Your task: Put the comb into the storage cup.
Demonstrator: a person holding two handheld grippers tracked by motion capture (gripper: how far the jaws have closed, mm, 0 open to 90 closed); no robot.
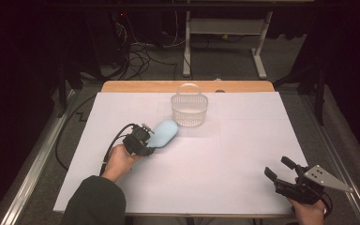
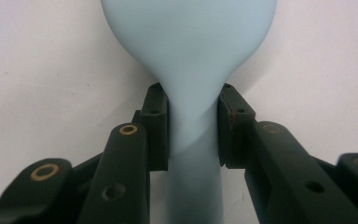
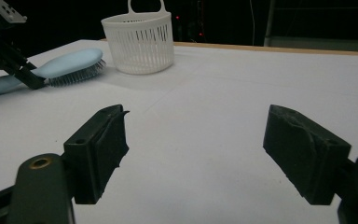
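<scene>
A pale blue hairbrush point(image 1: 163, 132) lies bristles down on the white table top, its head pointing toward a white slatted basket point(image 1: 189, 109). My left gripper point(image 1: 143, 143) is shut on the brush's narrow handle point(image 2: 193, 135), a pad point(image 2: 156, 126) pressing on each side. In the right gripper view the brush point(image 3: 70, 65) sits left of the basket point(image 3: 140, 39), and the left gripper point(image 3: 25, 74) clamps its handle. My right gripper point(image 1: 277, 168) rests near the table's front right corner, open, with nothing between its pads point(image 3: 102, 149).
The white sheet point(image 1: 225, 154) covers most of the wooden table, whose far edge point(image 1: 187, 86) shows behind the basket. A desk frame and cables stand on the dark floor beyond.
</scene>
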